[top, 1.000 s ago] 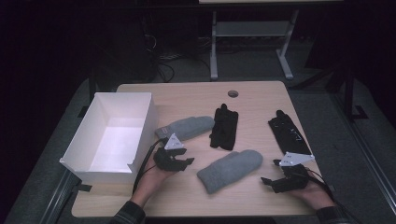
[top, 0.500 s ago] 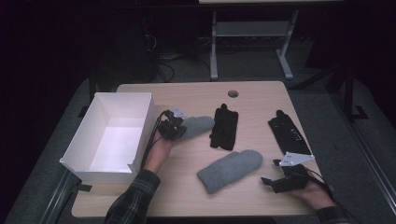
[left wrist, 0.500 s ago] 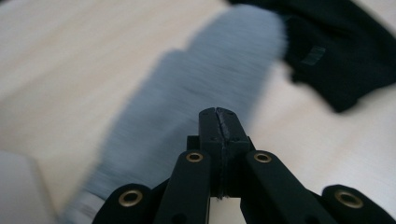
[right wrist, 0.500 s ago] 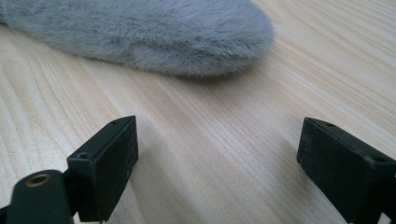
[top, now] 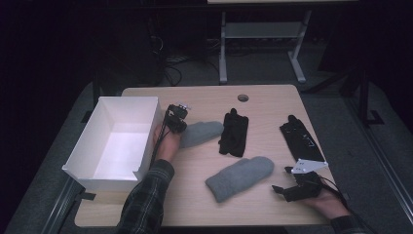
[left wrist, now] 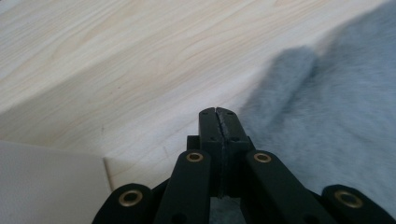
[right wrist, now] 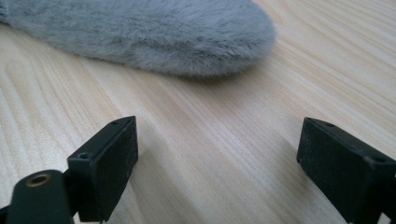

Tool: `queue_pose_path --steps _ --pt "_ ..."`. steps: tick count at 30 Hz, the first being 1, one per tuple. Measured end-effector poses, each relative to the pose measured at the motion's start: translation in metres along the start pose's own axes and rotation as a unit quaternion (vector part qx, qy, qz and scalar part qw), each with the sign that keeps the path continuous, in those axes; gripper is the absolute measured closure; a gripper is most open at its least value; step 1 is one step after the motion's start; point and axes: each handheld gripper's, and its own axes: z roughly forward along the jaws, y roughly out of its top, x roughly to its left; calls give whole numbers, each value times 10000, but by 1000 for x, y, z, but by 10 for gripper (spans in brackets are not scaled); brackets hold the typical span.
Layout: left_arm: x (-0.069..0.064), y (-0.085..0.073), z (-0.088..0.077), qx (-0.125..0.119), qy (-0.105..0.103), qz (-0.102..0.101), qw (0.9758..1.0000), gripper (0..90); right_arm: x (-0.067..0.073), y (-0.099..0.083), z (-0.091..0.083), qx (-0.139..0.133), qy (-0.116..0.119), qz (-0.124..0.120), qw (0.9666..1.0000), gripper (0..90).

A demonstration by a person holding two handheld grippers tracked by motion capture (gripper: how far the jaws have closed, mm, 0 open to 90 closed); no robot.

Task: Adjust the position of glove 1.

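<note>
A grey furry mitten [top: 200, 132] lies beside the white box, its fur at the right in the left gripper view [left wrist: 336, 116]. My left gripper [top: 176, 119] is at that mitten's left end, and its jaws [left wrist: 218, 112] are pressed together with grey fur showing under them. A second grey mitten [top: 238, 178] lies near the front middle. My right gripper [top: 281, 190] rests at the front right, pointing at this mitten [right wrist: 154, 32]. It stands open [right wrist: 219, 126] over bare wood, a short gap from the mitten.
A white open box [top: 117, 146] stands at the table's left edge, close to my left gripper. Two black gloves lie flat: one in the middle [top: 234, 132], one at the right [top: 299, 139]. The wooden table [top: 272, 105] has a cable hole at the back.
My left gripper moved away from the front of the table to the near-box end of the far grey mitten, and its jaws came together there. My right gripper stayed put.
</note>
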Motion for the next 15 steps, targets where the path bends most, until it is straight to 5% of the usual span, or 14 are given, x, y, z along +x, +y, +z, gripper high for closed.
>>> queue_pose_path --steps 6,15 --pt "-5 -6 -3 280 -247 -56 9993 899 1 0 0 4 13 3 10000 125" --pt "-22 -30 -24 298 -699 16 9971 898 0 0 0 3 16 -28 10000 125"
